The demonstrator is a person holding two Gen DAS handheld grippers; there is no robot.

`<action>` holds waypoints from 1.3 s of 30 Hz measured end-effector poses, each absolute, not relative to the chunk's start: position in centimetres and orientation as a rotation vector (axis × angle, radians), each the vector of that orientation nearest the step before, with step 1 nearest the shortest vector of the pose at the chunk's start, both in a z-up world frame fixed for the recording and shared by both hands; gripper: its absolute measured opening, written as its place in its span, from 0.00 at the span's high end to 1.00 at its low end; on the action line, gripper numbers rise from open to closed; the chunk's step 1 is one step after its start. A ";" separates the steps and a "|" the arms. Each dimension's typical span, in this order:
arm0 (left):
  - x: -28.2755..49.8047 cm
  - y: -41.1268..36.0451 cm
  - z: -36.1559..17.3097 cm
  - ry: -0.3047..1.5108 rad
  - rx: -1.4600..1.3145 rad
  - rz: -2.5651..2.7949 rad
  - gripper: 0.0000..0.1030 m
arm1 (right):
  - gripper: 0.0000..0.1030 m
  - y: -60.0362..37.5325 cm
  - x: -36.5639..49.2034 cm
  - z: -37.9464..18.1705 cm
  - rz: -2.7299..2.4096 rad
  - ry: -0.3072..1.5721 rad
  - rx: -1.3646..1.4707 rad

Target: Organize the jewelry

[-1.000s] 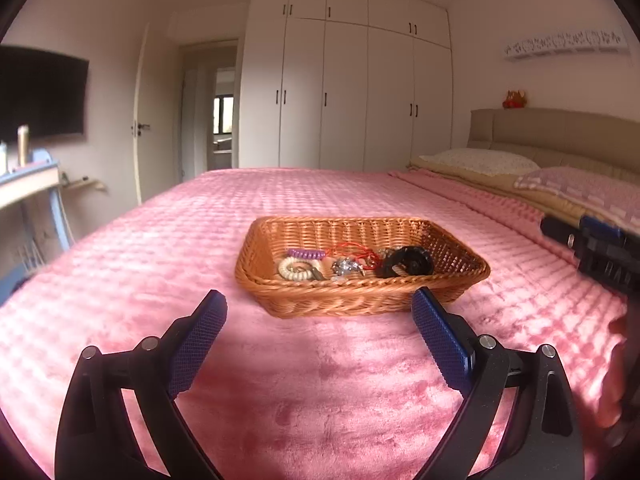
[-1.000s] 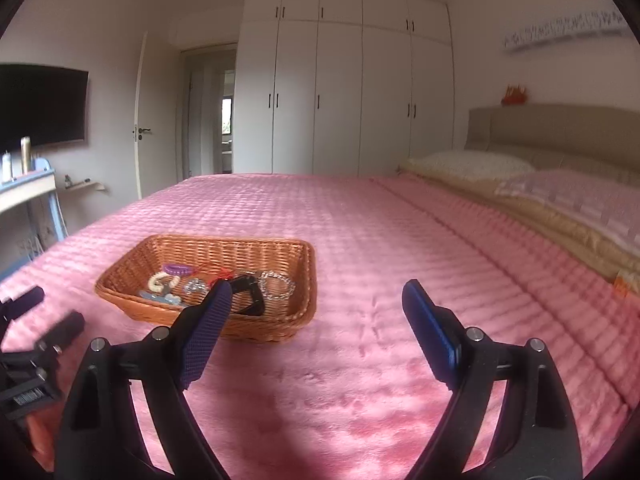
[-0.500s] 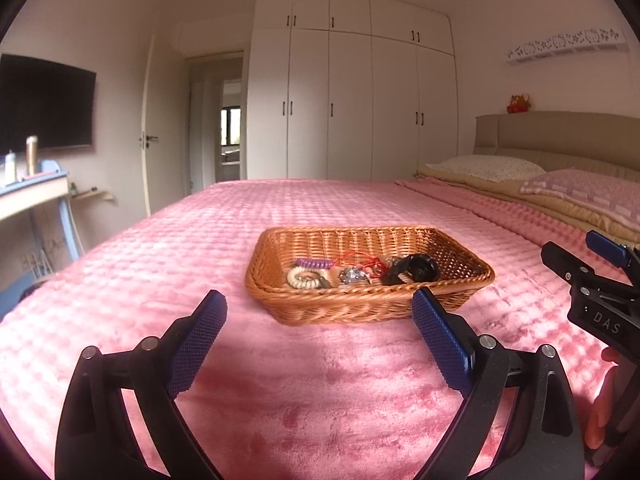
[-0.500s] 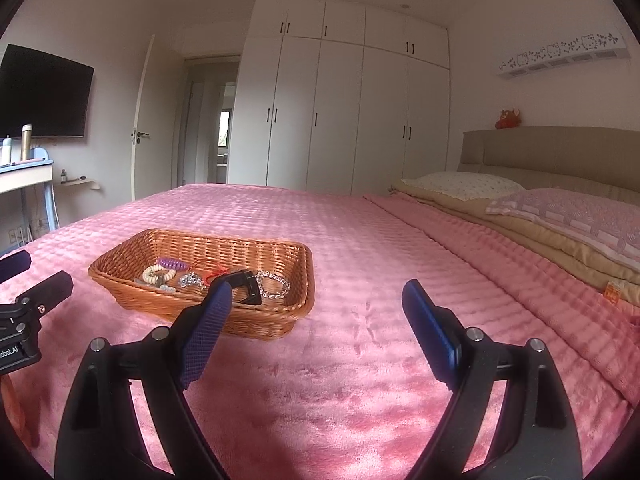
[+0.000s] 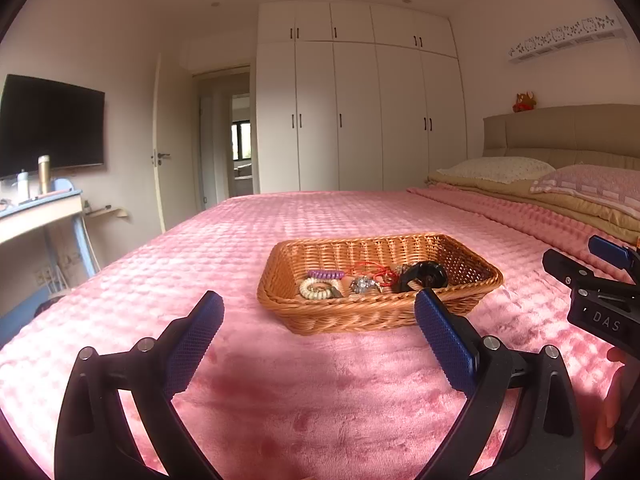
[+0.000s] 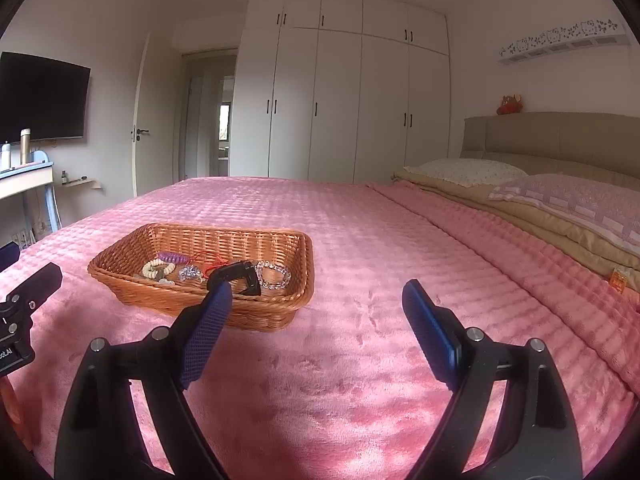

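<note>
On the bed: a pink blanket (image 5: 280, 380) carries everything; both tools hover low above it, short of the basket.
Left gripper (image 5: 318, 334): jaws spread wide, nothing between them, pointed straight at the near wall of the basket.
Wicker basket (image 5: 360, 316): sits on the blanket ahead of the left tool and off to the left of the right one.
Contents, left to right: cream bead bracelet (image 5: 318, 289), purple coil band (image 5: 325, 274), small silver piece (image 5: 362, 285), red cord (image 5: 370, 269), black clip (image 5: 424, 274), clear bead bracelet (image 6: 276, 274); a smaller bit may lie under the cream beads, too small to name.
Right gripper (image 6: 316, 316): jaws also wide and empty, aimed at bare blanket just right of the basket.
Progress: all the jewelry I can see lies loose and mixed inside the basket, none on the blanket. That fits pieces gathered in, or a heap waiting to be sorted out; the scene does not settle which.
</note>
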State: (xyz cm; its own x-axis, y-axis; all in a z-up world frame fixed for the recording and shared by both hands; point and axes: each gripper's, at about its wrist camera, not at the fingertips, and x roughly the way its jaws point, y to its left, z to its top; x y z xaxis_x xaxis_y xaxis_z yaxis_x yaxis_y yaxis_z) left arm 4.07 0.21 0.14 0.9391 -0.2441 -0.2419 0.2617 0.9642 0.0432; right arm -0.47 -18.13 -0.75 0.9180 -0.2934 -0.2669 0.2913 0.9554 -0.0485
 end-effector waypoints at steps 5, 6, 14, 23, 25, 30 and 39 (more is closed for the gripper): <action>4.0 0.2 0.1 0.240 0.073 -0.260 0.09 | 0.20 -18.1 -0.5 -0.8 -0.299 0.279 -0.007; 4.0 0.2 0.1 0.242 0.073 -0.260 0.09 | 0.20 -18.1 -0.5 -0.8 -0.298 0.279 -0.008; 4.0 0.2 0.1 0.243 0.072 -0.259 0.09 | 0.20 -18.1 -0.4 -0.9 -0.297 0.283 -0.012; 4.1 0.2 0.1 0.244 0.073 -0.259 0.09 | 0.20 -18.2 -0.3 -1.0 -0.295 0.286 -0.008; 4.1 0.2 0.1 0.245 0.073 -0.260 0.08 | 0.20 -18.2 -0.2 -1.0 -0.296 0.289 -0.008; 4.1 0.3 0.0 0.248 0.076 -0.259 0.08 | 0.19 -18.2 -0.1 -1.1 -0.293 0.293 -0.008; 4.1 0.2 -0.2 0.252 0.082 -0.260 0.08 | 0.15 -18.3 -0.1 -1.1 -0.299 0.293 -0.004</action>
